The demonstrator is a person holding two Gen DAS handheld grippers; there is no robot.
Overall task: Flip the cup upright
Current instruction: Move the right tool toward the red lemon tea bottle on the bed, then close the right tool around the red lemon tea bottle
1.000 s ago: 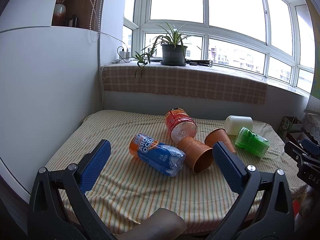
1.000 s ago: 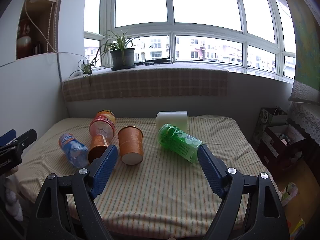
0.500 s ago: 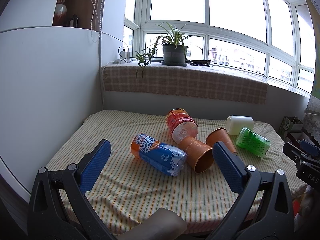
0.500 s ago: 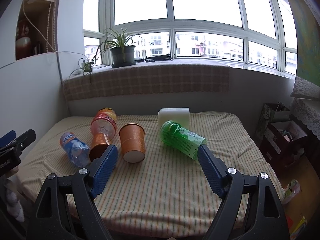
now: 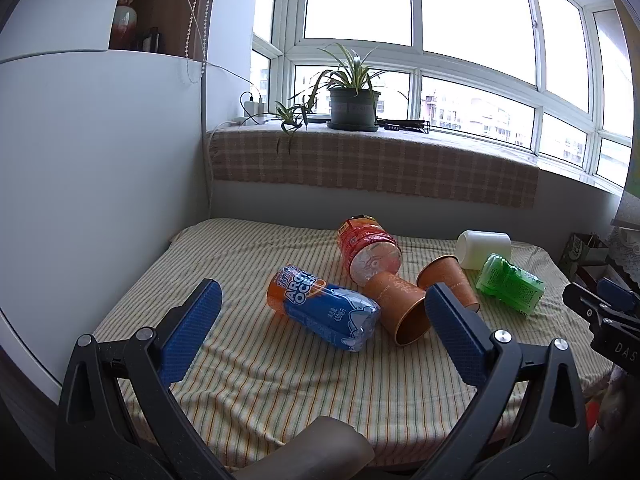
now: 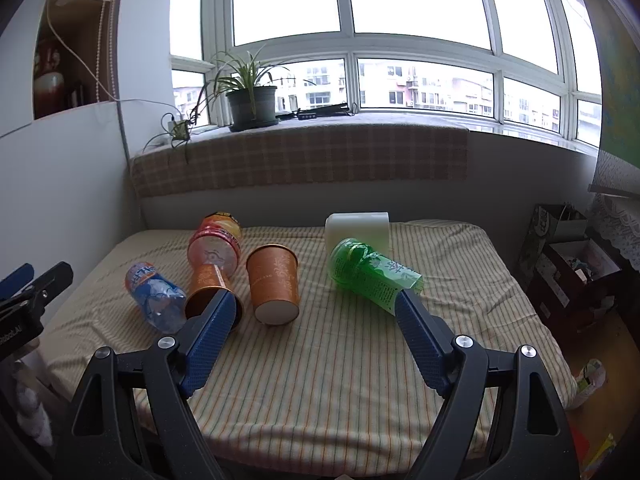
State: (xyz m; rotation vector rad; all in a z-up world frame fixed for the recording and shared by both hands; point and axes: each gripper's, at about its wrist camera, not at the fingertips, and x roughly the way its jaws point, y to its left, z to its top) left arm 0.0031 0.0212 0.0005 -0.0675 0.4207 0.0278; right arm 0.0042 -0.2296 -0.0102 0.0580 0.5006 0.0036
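I see the bed [image 6: 340, 360] with its striped cover as the largest thing, under a wide window [image 6: 400, 20] whose sill holds one potted plant [image 6: 250, 100]; a white wall [image 5: 100, 180] stands at the bed's left side. On the bed lie seven things: two orange paper cups, three plastic bottles and one white cylinder [image 6: 358, 227]. Both cups are on their sides. The first cup [image 6: 274, 286] lies near the bed's middle, bottom toward me, ahead of my right gripper [image 6: 312, 332] and between its two fingers, not touched. The second cup [image 5: 398, 306] lies left of it, mouth toward my left gripper [image 5: 320, 332], against the red bottle [image 5: 368, 248] and beside the blue bottle [image 5: 324, 312]. The green bottle [image 6: 372, 276] lies right of the first cup. Both my grippers are spread wide and carry nothing.
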